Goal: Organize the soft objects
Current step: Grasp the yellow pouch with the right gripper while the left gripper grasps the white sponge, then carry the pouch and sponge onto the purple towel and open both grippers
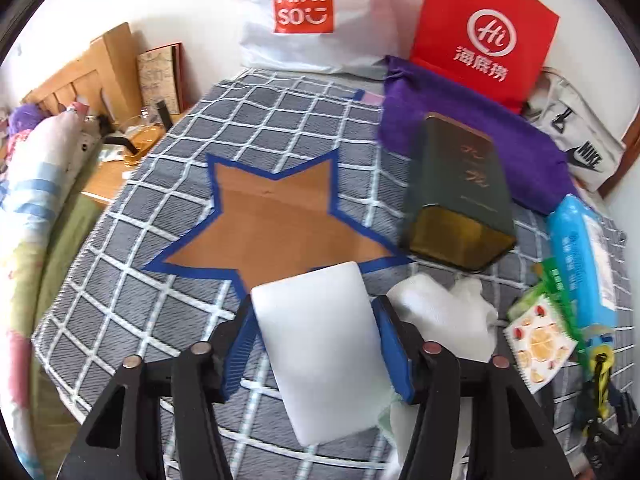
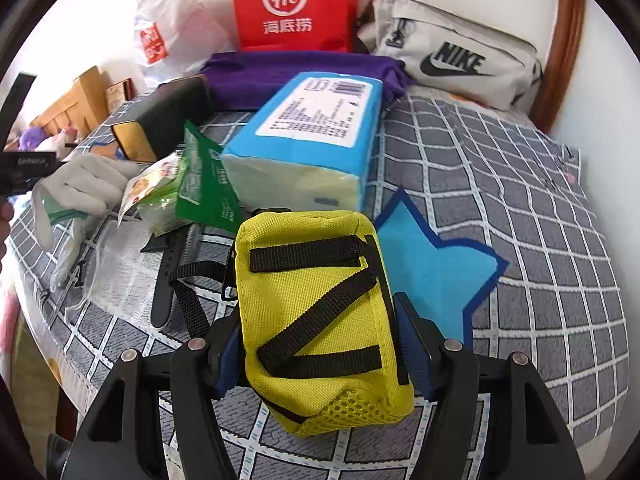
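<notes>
My left gripper [image 1: 316,320] is shut on a white foam block [image 1: 320,344], held just in front of an orange star [image 1: 276,224] with a blue border on the checked bed cover. My right gripper [image 2: 320,320] is shut on a yellow pouch [image 2: 320,316] with black straps, just left of a light blue star [image 2: 436,264]. A white glove [image 1: 444,312] lies right of the foam block and shows in the right wrist view [image 2: 80,188].
A dark green box [image 1: 460,192], purple cloth [image 1: 472,120], blue tissue pack [image 2: 312,140], green snack bags [image 2: 200,184], a black watch strap [image 2: 168,276], red bag [image 2: 292,4], MINISO bag [image 1: 304,12] and Nike bag [image 2: 452,52] crowd the bed. A wooden table [image 1: 104,176] stands left.
</notes>
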A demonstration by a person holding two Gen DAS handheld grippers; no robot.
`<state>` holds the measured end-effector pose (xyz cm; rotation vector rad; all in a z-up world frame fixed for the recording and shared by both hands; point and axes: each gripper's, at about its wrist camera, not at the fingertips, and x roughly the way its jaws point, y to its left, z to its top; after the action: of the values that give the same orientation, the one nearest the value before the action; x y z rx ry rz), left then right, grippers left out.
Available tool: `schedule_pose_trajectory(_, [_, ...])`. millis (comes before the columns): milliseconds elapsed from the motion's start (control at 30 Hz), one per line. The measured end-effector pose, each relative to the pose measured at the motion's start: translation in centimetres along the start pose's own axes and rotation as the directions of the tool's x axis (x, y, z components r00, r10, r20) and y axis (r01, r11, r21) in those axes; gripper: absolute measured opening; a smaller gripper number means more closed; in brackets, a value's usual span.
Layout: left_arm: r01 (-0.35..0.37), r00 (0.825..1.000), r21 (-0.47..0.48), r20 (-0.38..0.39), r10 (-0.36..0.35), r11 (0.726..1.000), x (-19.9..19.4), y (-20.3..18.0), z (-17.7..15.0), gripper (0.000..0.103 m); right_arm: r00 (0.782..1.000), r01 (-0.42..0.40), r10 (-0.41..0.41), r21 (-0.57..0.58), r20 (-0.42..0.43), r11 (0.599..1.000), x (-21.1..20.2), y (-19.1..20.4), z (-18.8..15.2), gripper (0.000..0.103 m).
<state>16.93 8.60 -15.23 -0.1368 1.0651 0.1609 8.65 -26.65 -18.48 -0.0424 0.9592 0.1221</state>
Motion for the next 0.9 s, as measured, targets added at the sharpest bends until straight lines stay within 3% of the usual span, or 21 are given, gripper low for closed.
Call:
schedule_pose_trajectory(67, [0.013, 1.0, -0.012, -0.019, -0.013, 1.0, 0.5, 0.6, -0.1, 0.058, 1.0, 0.003, -0.003, 0.007, -0.017, 1.0, 0.3, 0.1, -0.1, 0.066])
schedule_pose_trajectory(133, [0.028, 0.999, -0.035, -0.018, -0.028, 0.999, 0.6, 1.4, -0.3, 0.07, 0.999, 0.013, -0.013, -0.002, -0.03, 1.0, 0.4, 0.5, -0.2, 0.066])
schedule_pose_trajectory(300, [0.036, 0.999, -0.053, -0.002, -0.036, 0.998, 0.2, 2.8, -0.8, 0.08, 0.999, 0.022, -0.023, -0.024, -0.045, 0.999, 0.4, 1.2, -0.8, 0.066])
schedule_pose_trajectory(533, [0.122, 0.991, -0.091, -0.041, -0.126, 0.988, 1.2, 3.0, -0.8, 0.083, 0.998, 0.034, -0.035, -0.026, -0.058, 0.999, 0.7, 1.4, -1.0, 0.067])
schedule_pose_trajectory(567, [0.14, 0.989, -0.099, -0.04, -0.144, 0.985, 1.4, 2.9, -0.9, 0.082, 0.998, 0.035, -0.036, -0.03, -0.06, 0.999, 0.7, 1.5, -1.0, 0.067])
schedule_pose_trajectory(633, [0.179, 0.983, -0.1, -0.023, -0.182, 0.979, 1.5, 2.7, -1.2, 0.055, 0.997, 0.039, -0.041, -0.039, -0.06, 0.998, 0.6, 1.6, -0.9, 0.067])
schedule_pose_trajectory(667, [0.212, 0.976, -0.109, -0.02, -0.215, 0.971, 1.5, 2.7, -1.2, 0.051, 0.998, 0.038, -0.041, -0.041, -0.057, 0.998, 0.6, 1.6, -0.9, 0.067])
schedule_pose_trajectory(700, [0.233, 0.971, -0.118, -0.02, -0.237, 0.965, 1.5, 2.6, -1.1, 0.049, 0.998, 0.036, -0.038, -0.04, -0.055, 0.999, 0.5, 1.6, -0.9, 0.066])
schedule_pose_trajectory(900, [0.191, 0.981, -0.059, 0.028, -0.189, 0.98, -0.5, 1.9, -0.1, 0.048, 0.999, 0.037, -0.038, -0.044, -0.025, 0.998, -0.5, 1.3, -0.6, 0.062])
